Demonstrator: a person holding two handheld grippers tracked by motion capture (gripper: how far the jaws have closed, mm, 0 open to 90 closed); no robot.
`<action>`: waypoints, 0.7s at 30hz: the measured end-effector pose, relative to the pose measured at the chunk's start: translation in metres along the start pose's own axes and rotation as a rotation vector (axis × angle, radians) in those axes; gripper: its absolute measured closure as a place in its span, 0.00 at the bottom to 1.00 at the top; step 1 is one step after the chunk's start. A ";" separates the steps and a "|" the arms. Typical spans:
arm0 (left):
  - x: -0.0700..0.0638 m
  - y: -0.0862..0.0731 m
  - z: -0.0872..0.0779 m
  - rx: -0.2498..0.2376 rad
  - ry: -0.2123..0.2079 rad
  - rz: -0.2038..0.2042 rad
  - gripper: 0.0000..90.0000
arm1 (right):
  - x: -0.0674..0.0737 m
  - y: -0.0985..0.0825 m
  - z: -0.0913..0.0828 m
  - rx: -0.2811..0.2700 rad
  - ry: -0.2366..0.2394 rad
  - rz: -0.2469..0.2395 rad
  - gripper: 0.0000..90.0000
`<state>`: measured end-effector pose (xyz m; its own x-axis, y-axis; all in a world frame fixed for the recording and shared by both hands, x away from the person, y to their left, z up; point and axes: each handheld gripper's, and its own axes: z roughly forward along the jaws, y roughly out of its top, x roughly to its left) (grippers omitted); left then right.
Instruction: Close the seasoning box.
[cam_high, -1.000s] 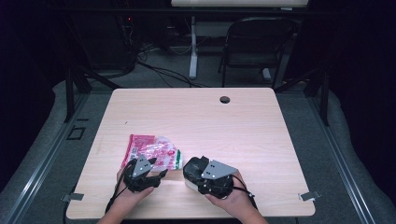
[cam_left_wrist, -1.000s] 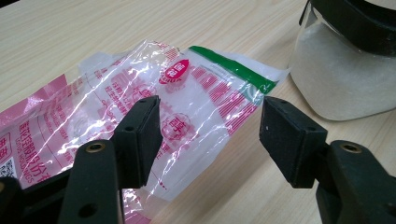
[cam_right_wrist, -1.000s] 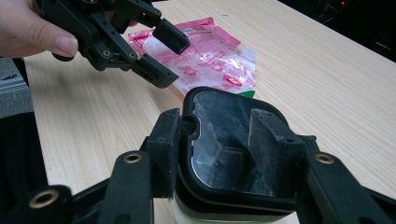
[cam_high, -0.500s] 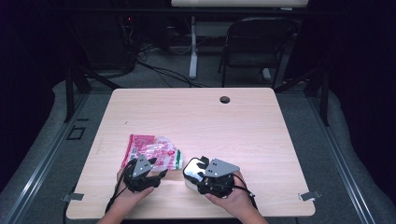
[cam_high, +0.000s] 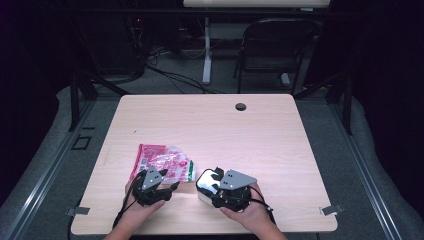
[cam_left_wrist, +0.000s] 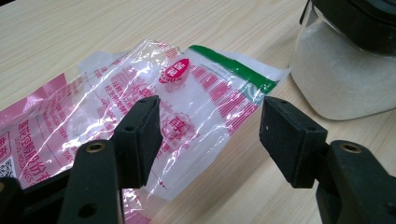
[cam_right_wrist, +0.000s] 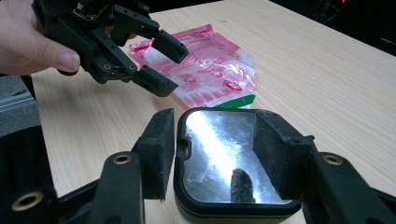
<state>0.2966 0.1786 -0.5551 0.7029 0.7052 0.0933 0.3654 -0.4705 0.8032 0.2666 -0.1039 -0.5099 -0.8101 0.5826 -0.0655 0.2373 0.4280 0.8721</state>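
A clear plastic bag (cam_high: 162, 162) with pink print and a green strip lies flat on the wooden table (cam_high: 250, 135) at the near left. My left gripper (cam_left_wrist: 212, 126) is open just above the bag's (cam_left_wrist: 187, 98) near edge, pinching nothing. Right of the bag stands a clear jar (cam_high: 204, 186) of white grains with a black, mirror-topped lid (cam_right_wrist: 219, 154). My right gripper (cam_right_wrist: 212, 140) straddles that lid. Its jaws have just been opening and stand wide, with the lid between them. Across the table from it I see the left gripper (cam_right_wrist: 161, 63) open over the bag (cam_right_wrist: 210, 70).
A round cable hole (cam_high: 241, 106) sits near the table's far edge. Behind the table are a folding chair (cam_high: 272, 50) and cables on the floor. Both hands work close to the near edge, with bare wood stretching beyond them and to the right.
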 end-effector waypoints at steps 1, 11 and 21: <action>0.000 0.000 0.000 0.000 0.000 -0.001 0.43 | 0.000 0.000 0.000 0.001 -0.002 -0.001 0.54; 0.000 0.000 -0.001 -0.003 -0.001 -0.001 0.43 | -0.002 0.000 -0.001 -0.009 -0.006 0.008 0.54; 0.004 0.002 -0.006 -0.018 0.006 -0.013 0.43 | -0.009 0.000 -0.005 -0.014 -0.026 0.034 0.54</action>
<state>0.2964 0.1830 -0.5495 0.6946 0.7142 0.0860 0.3633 -0.4514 0.8150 0.2707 -0.1126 -0.5069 -0.7876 0.6143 -0.0484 0.2566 0.3983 0.8806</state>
